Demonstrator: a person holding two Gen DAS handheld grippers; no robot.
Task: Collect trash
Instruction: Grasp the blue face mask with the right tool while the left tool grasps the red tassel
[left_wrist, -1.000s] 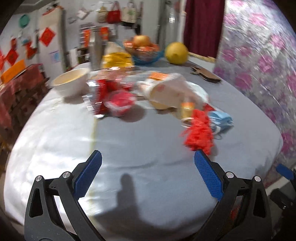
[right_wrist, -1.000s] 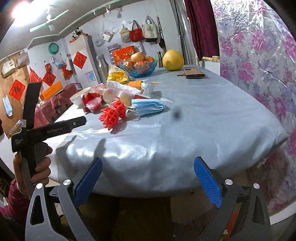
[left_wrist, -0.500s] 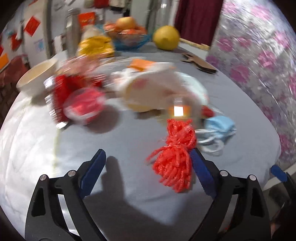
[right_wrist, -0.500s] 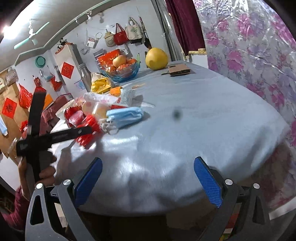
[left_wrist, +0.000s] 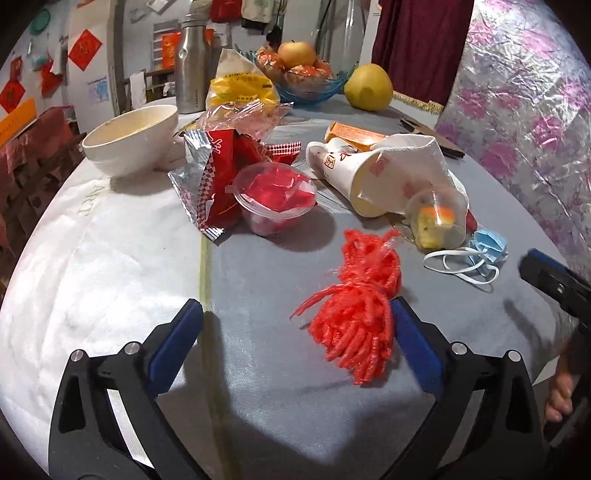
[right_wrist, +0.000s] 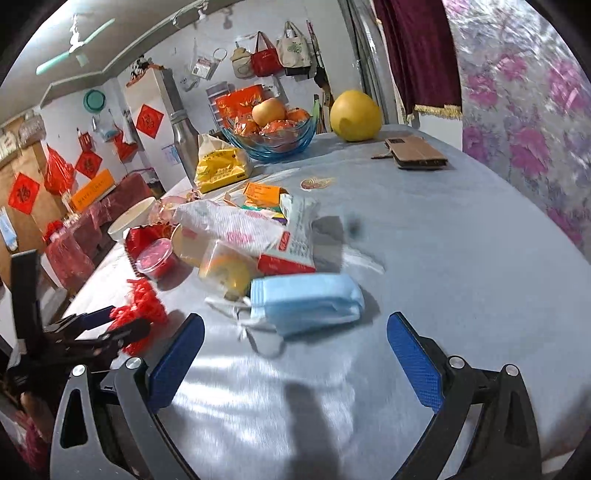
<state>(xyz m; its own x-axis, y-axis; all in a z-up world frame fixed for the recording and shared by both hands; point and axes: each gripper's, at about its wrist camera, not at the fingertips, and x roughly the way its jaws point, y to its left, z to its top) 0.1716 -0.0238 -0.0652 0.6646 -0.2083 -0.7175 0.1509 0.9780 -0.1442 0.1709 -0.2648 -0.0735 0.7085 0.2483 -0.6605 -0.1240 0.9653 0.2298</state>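
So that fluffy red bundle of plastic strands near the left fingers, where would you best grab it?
Probably at the waist of the red bundle, where the strands are pinched together; the ends fan out loose and could slip free. It lies flat on the table, right beside the left gripper, whose right finger stands against it, so come from the near side, one finger either side of the waist.

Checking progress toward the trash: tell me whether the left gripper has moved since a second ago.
Yes. The left gripper has closed in on the frayed red plastic string bundle, which now sits against its right finger; jaws open.
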